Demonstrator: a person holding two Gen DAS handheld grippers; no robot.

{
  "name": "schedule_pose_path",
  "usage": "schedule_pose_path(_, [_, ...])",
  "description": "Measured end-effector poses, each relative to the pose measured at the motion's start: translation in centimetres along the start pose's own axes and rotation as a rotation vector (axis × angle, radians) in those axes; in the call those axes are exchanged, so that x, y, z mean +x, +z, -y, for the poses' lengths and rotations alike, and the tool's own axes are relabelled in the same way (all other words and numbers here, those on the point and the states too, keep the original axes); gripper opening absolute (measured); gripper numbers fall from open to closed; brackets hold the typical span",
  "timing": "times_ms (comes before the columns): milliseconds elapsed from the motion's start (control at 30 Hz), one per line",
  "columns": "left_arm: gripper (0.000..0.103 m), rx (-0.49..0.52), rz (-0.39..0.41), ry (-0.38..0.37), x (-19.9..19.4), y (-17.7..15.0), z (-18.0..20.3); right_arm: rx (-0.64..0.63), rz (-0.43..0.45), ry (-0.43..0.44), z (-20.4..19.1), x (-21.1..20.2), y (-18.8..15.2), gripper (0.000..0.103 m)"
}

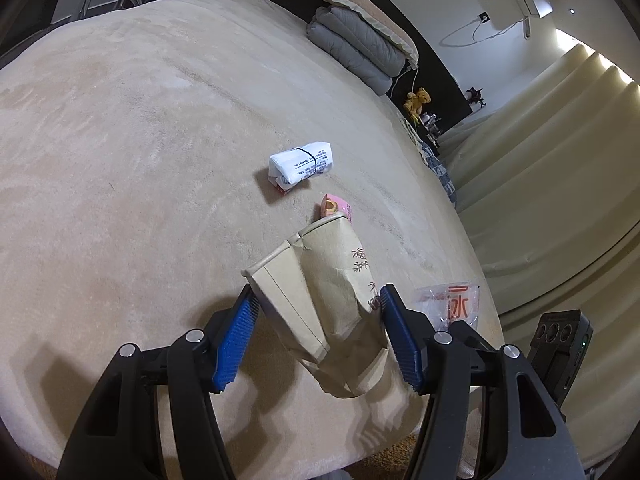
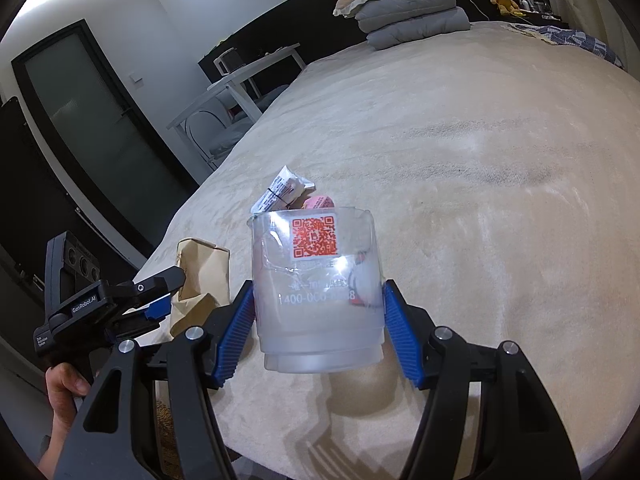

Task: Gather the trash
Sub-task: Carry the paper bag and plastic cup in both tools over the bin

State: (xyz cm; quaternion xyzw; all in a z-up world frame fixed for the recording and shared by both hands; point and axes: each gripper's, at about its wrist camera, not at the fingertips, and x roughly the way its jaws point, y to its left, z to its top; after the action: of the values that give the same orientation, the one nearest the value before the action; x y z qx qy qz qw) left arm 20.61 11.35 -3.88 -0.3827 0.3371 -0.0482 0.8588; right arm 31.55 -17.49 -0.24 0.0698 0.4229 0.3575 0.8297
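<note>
Left tool (image 1: 316, 316): pads pressed on a crumpled brown paper cup (image 1: 320, 300), held above the beige bed (image 1: 140, 140). Right tool (image 2: 318, 312): half-closed around a clear plastic cup (image 2: 316, 280), red QR label facing out. Still lying on the bed: white banded packet (image 1: 301, 163), pink box (image 1: 334, 206), clear wrapper (image 1: 456, 300).

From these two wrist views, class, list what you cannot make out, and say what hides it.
- Left wrist: pink packet, lower part hidden behind the paper cup.
- Left wrist: clear wrapper, partly covered by the left gripper.
- Right wrist: white bundle, lower part hidden behind the plastic cup.
</note>
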Motion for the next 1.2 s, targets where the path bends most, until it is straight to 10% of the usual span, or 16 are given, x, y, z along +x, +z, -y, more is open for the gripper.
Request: schedule_pose_path(1200, [0.060, 0.238, 0.037, 0.034, -8.3, -13.0, 2.6, -0.040, 0.015, -0.036, -4.5, -6.7, -12.8, 0.064])
